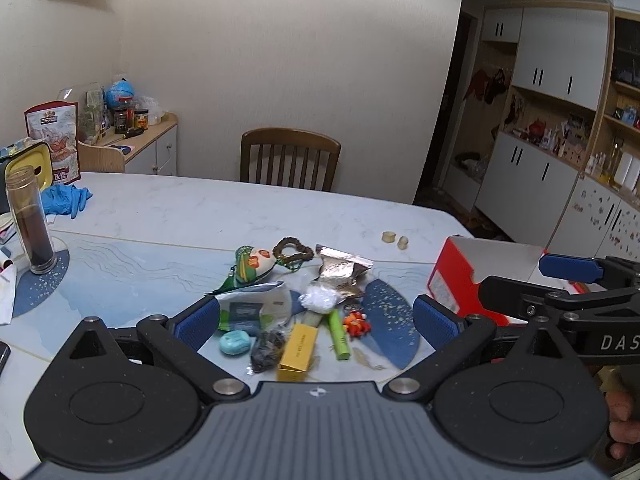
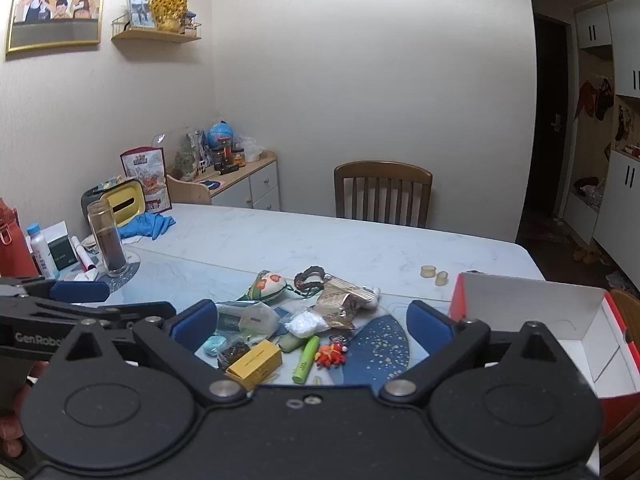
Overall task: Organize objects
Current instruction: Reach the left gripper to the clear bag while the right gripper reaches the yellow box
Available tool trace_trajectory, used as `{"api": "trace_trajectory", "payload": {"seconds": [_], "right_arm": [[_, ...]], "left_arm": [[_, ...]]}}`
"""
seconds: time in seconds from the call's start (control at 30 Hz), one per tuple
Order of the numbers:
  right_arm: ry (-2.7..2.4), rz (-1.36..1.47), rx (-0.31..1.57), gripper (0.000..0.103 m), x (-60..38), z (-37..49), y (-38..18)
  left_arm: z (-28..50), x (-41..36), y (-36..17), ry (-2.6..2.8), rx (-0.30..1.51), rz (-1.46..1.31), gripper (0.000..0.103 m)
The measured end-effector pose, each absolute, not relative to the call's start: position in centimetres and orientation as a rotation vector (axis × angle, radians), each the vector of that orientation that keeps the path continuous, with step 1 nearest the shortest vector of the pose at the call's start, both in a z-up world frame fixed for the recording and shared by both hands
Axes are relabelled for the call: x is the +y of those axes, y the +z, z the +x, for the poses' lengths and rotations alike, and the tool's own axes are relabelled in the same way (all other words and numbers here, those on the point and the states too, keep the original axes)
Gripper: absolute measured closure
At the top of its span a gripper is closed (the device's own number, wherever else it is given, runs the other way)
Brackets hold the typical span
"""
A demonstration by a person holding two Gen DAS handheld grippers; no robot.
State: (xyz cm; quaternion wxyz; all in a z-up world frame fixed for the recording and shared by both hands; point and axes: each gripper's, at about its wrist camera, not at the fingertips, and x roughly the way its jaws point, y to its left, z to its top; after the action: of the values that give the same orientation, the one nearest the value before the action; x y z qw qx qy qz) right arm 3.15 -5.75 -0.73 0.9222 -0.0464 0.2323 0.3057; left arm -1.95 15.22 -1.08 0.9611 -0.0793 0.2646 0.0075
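Note:
A heap of small objects lies on the table: a yellow box point(image 1: 297, 347) point(image 2: 255, 363), a green tube point(image 1: 339, 335) point(image 2: 305, 359), a turquoise disc point(image 1: 235, 342), an orange toy point(image 1: 356, 323) point(image 2: 331, 354), a bead bracelet point(image 1: 293, 251) point(image 2: 309, 278), foil wrappers point(image 1: 342, 267) and a white packet point(image 1: 256, 307). My left gripper point(image 1: 316, 316) is open and empty, hovering above the heap. My right gripper point(image 2: 311, 320) is open and empty, also above the heap. A red and white open box point(image 1: 472, 276) point(image 2: 532, 328) stands to the right.
A glass jar point(image 1: 30, 224) point(image 2: 107, 240), blue gloves point(image 1: 64, 199) and snack bags stand at the table's left. A wooden chair point(image 1: 290, 158) point(image 2: 382, 192) is at the far side. Two small beige pieces point(image 1: 394, 239) point(image 2: 434, 274) lie near the box.

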Motion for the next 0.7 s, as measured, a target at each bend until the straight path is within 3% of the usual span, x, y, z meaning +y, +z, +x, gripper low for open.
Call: {"api": "trace_trajectory", "payload": {"seconds": [0.6,0.7], "right_arm": [[0.557,-0.120,0.606,0.008,0.3,6.3,-3.1],[0.546,-0.131,0.625,0.016,1.2,6.7,-3.6]], "left_arm": [[4.1,21.1,-3.8,-0.015,0.577,-0.089,0.000],[5.2,22.0,-4.4,-0.025,0.583,-0.090,0.000]]}}
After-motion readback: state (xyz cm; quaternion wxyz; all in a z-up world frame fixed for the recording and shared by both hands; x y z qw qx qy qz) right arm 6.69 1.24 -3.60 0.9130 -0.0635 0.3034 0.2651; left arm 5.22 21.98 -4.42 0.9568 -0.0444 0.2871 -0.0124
